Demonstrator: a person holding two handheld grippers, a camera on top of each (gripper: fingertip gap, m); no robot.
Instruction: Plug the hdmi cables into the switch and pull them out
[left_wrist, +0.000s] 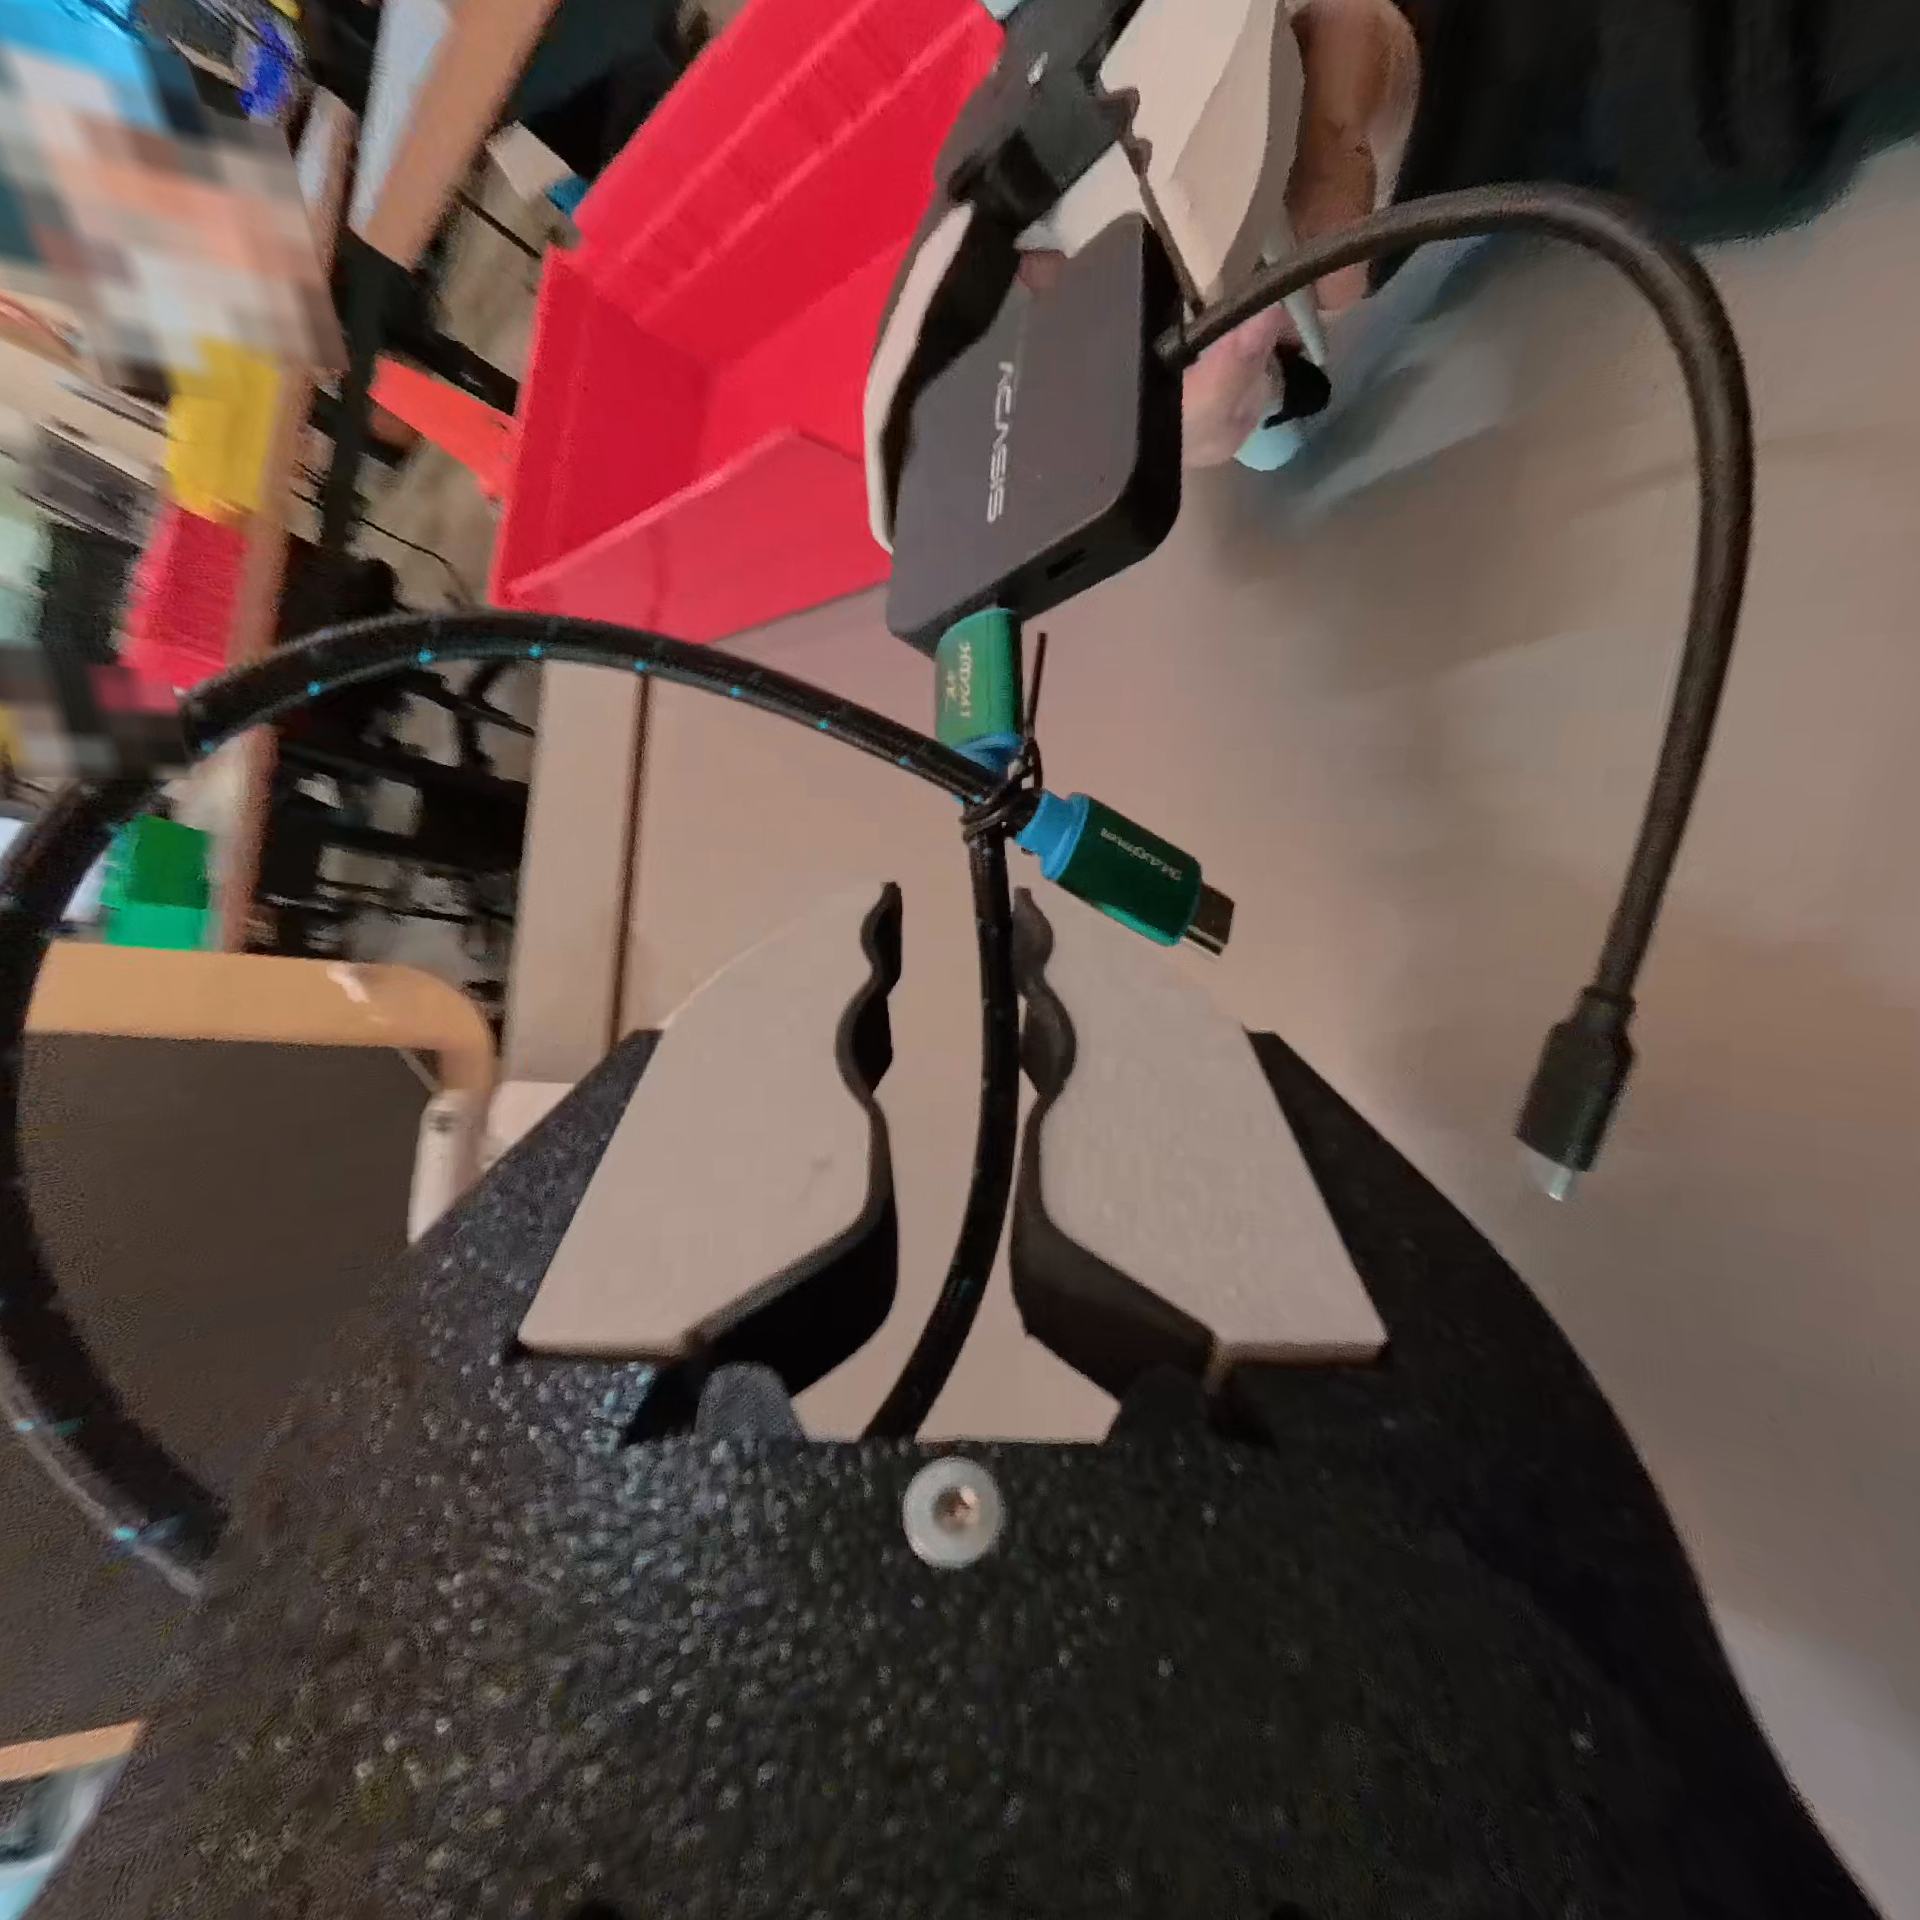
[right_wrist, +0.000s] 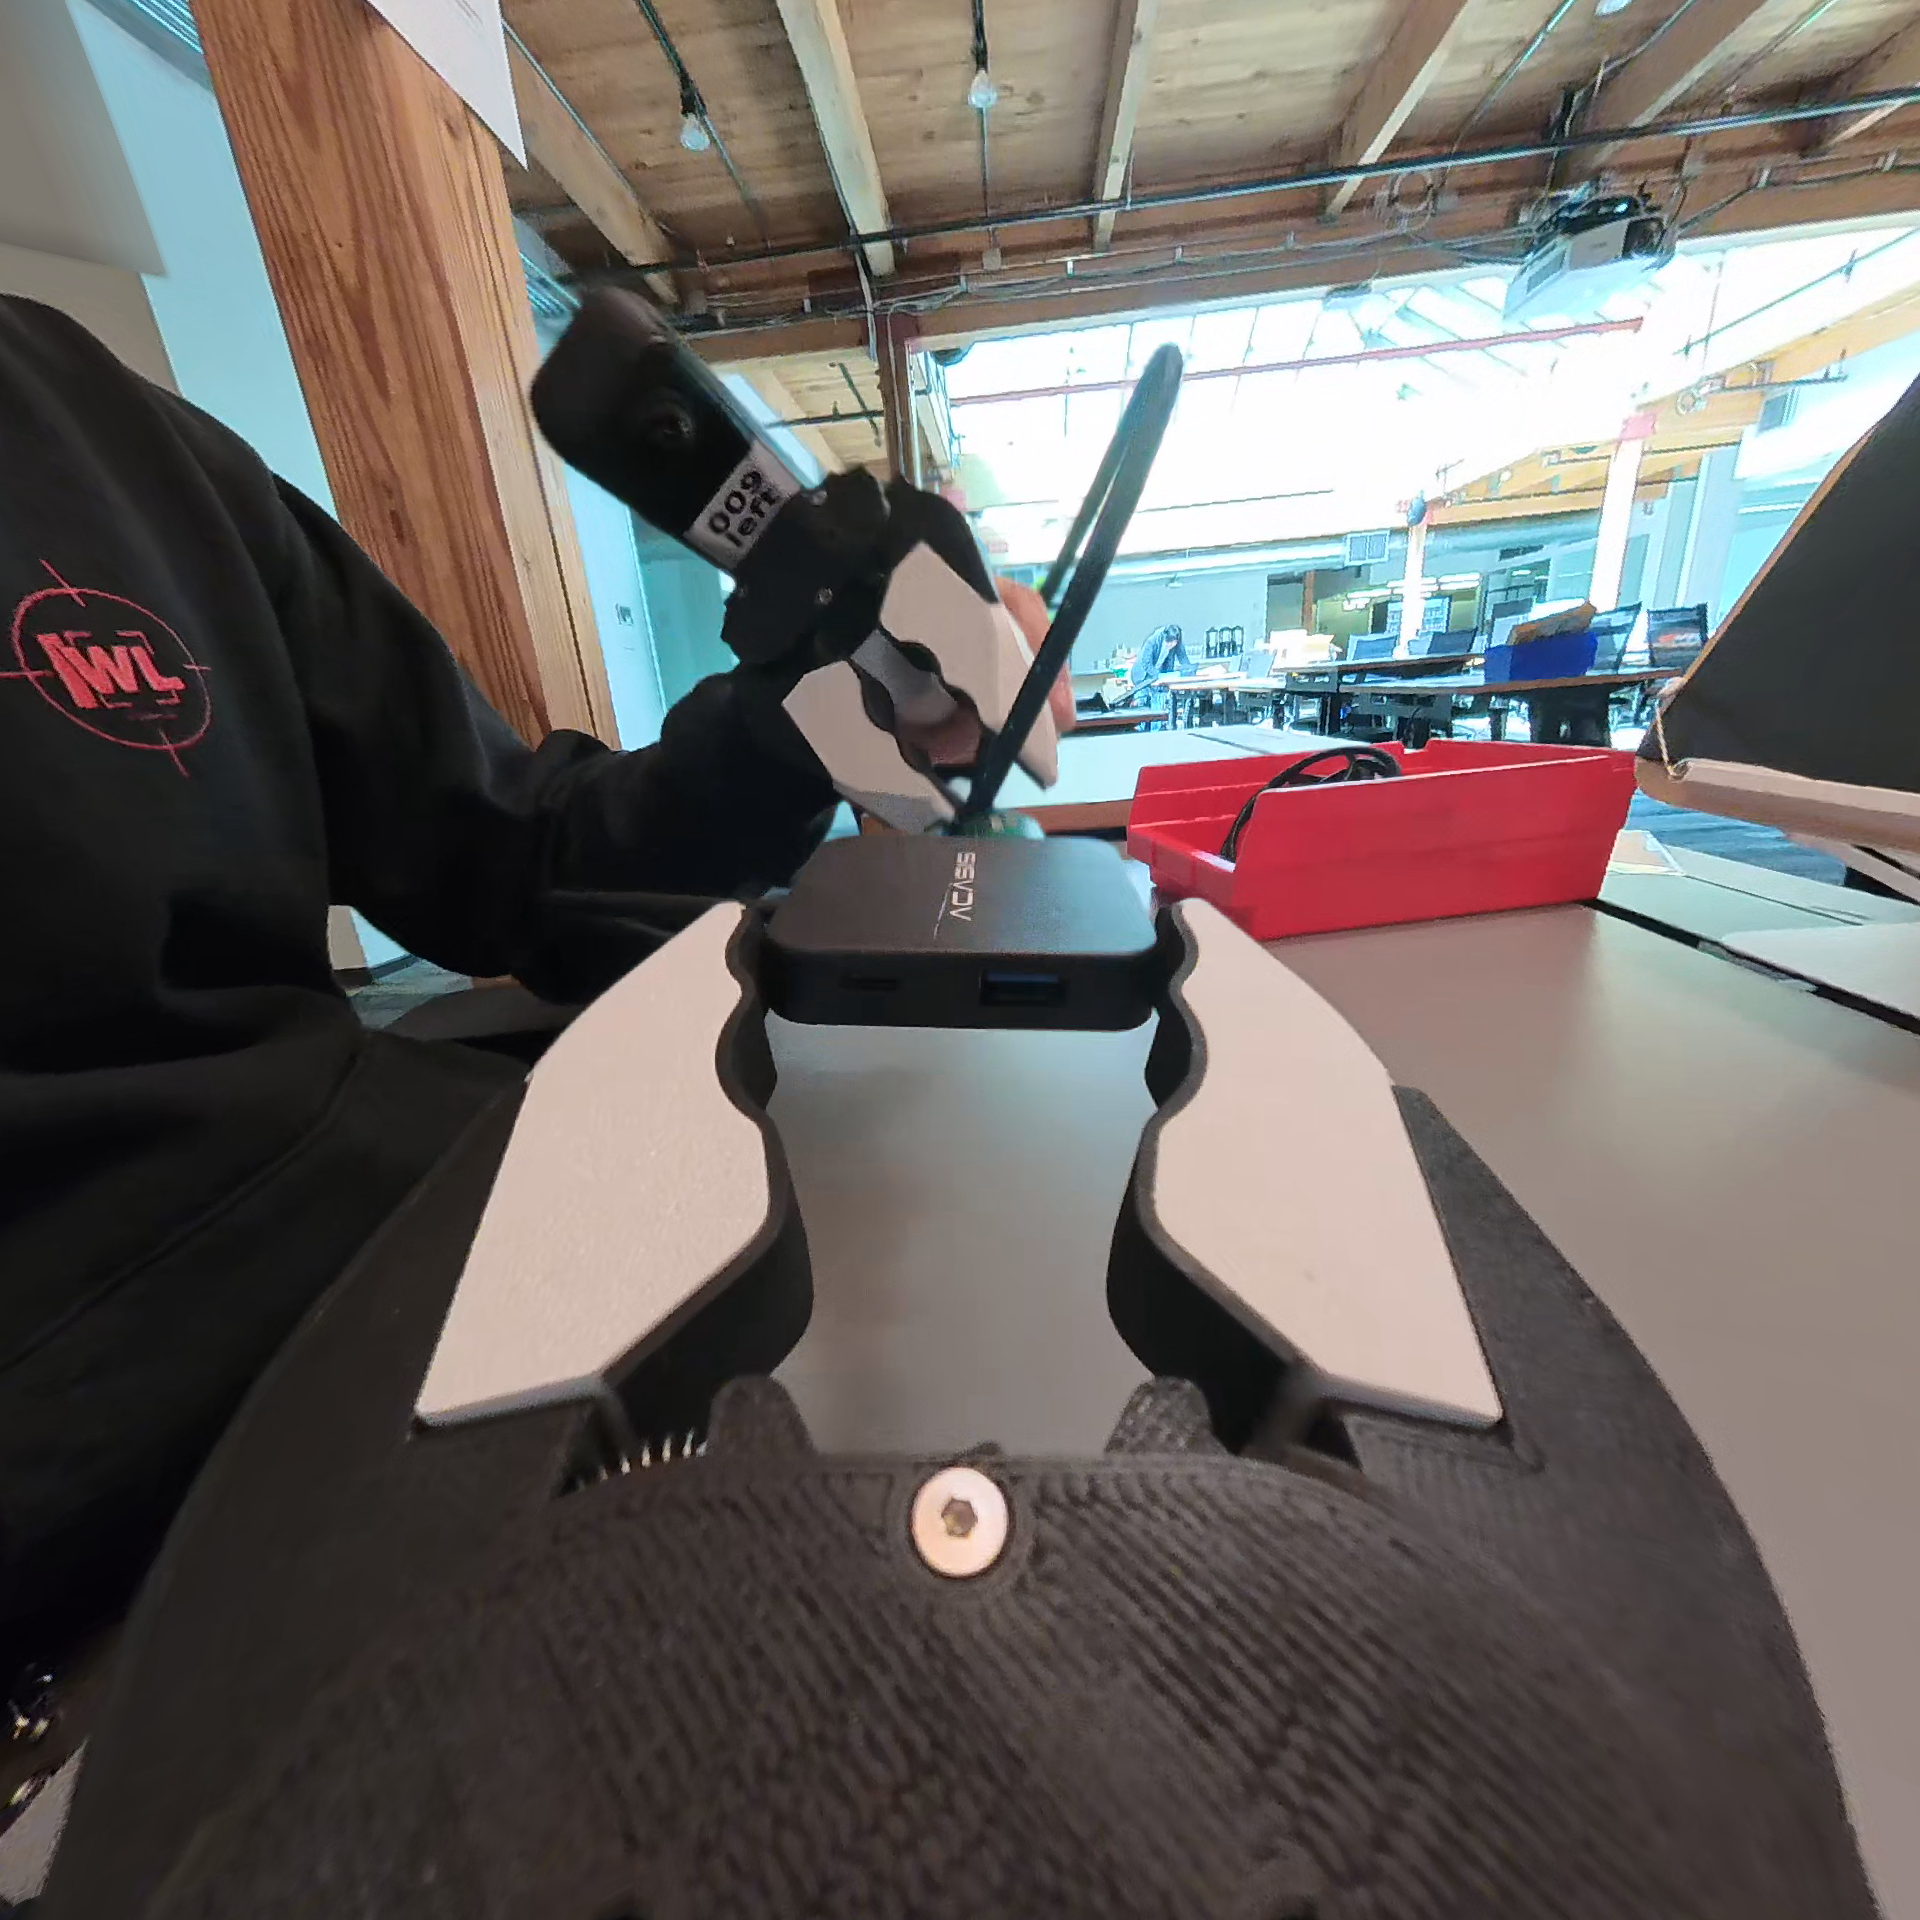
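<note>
Currently: right gripper (right_wrist: 961, 966) clamping switch (right_wrist: 961, 925) at frame centre; left gripper (left_wrist: 956, 935) pinching braided hdmi cable (left_wrist: 987, 1091), its green plug (left_wrist: 977, 691) sitting in switch port. Step judged pull-out; next needing straight pull.

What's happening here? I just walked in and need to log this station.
A person works two handheld grippers. The right gripper clamps a black switch above the table. The left gripper is closed around a braided HDMI cable whose green plug sits in the switch. A second green plug and the switch's own lead hang free.
</note>
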